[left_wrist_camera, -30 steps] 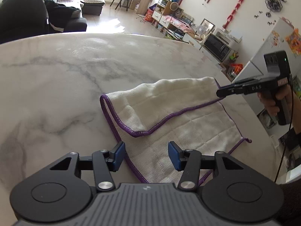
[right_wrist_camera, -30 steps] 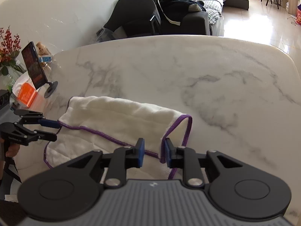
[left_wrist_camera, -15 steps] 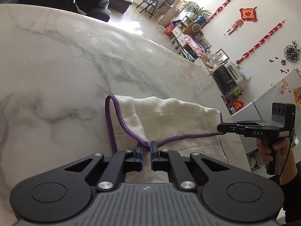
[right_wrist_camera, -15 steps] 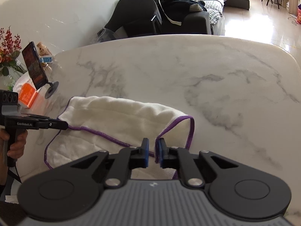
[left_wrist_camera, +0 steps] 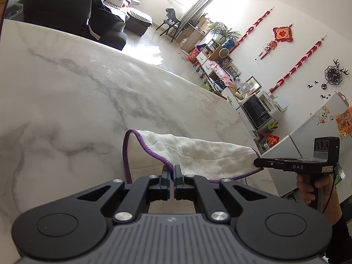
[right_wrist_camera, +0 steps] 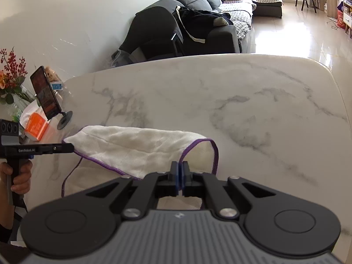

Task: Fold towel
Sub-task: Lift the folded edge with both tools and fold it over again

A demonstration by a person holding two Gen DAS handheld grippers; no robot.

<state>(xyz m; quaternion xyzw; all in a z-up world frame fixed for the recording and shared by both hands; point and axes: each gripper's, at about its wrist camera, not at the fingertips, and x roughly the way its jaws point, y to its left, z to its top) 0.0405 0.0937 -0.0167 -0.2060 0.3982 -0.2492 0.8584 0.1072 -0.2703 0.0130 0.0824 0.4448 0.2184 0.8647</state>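
One towel (left_wrist_camera: 204,154), white with purple trim, lies half-lifted on the marble desk (left_wrist_camera: 66,101). The left gripper (left_wrist_camera: 171,176) is clenched on its near edge; the right gripper (right_wrist_camera: 180,177) is clenched on the opposite corner. Two grippers, one phone (right_wrist_camera: 45,95) on a stand.

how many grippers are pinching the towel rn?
2. Left gripper is shut on the towel at its purple hem; right gripper is shut on the hem at the opposite end.

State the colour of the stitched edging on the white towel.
Purple; the white towel's stitched edging shows best in the left wrist view.
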